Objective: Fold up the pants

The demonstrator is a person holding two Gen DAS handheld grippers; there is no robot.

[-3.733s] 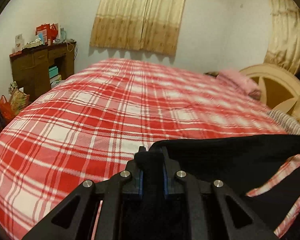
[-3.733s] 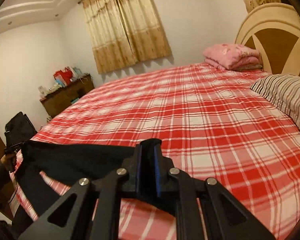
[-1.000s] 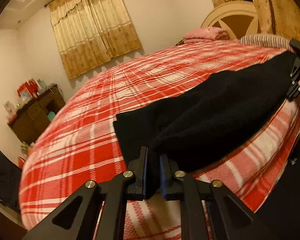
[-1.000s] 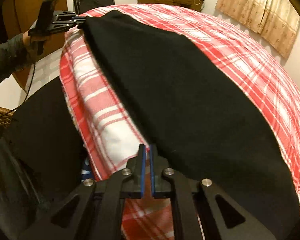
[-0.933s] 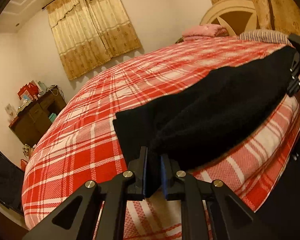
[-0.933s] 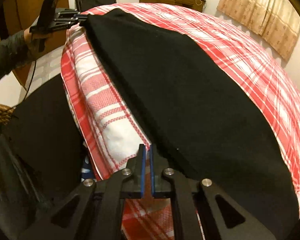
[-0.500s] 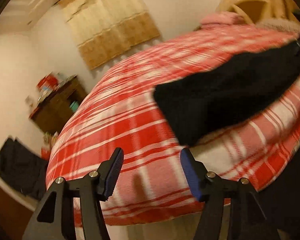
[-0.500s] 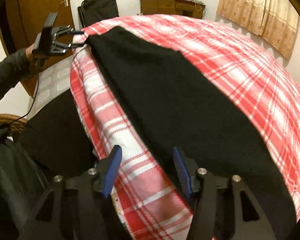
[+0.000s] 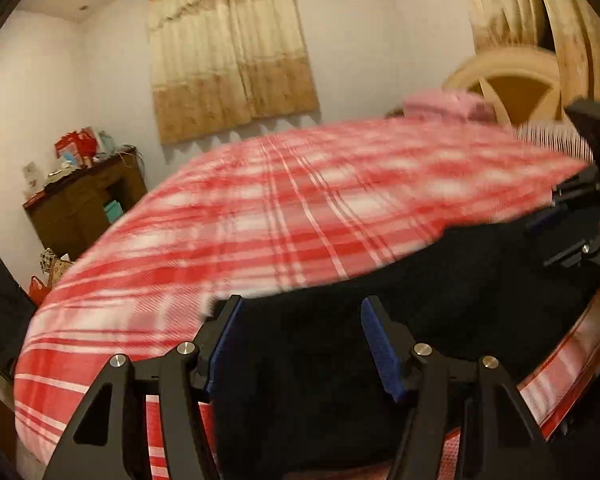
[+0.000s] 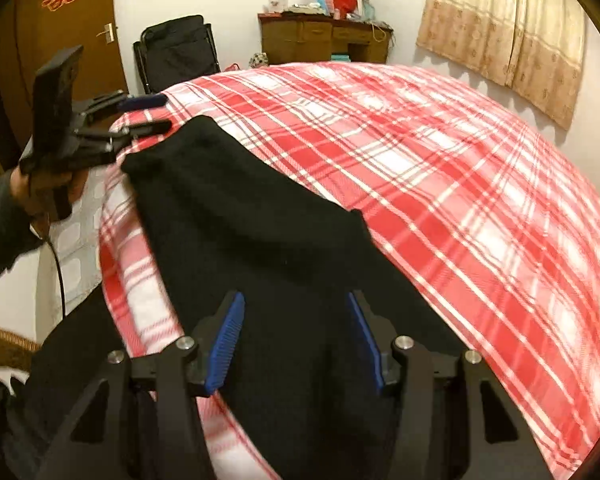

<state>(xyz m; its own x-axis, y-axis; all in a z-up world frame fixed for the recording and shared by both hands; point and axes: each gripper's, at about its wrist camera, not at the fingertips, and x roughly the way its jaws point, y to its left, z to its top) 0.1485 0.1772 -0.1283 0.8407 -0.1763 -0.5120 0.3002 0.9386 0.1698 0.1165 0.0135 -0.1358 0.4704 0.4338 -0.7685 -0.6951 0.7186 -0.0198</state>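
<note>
The black pants [image 10: 260, 240] lie flat along the near edge of the red-and-white plaid bed [image 10: 439, 168]. My right gripper [image 10: 296, 312] is open and empty over one end of them. My left gripper [image 9: 300, 320] is open and empty over the other end of the pants [image 9: 439, 300]. The left gripper also shows in the right wrist view [image 10: 144, 114], open, just beyond the far tip of the pants. The right gripper shows at the right edge of the left wrist view [image 9: 555, 220], dark and partly cut off.
A wooden dresser [image 10: 325, 40] with clutter stands against the far wall beside a black folding chair [image 10: 176, 52] and a brown door [image 10: 64, 32]. Pink folded bedding [image 9: 443, 106] and a striped pillow [image 9: 551, 140] lie near the round headboard [image 9: 511, 80].
Both grippers held the pants and laid them on the bed edge. Both then opened and let go. The left gripper has since swung back over its end of the pants.
</note>
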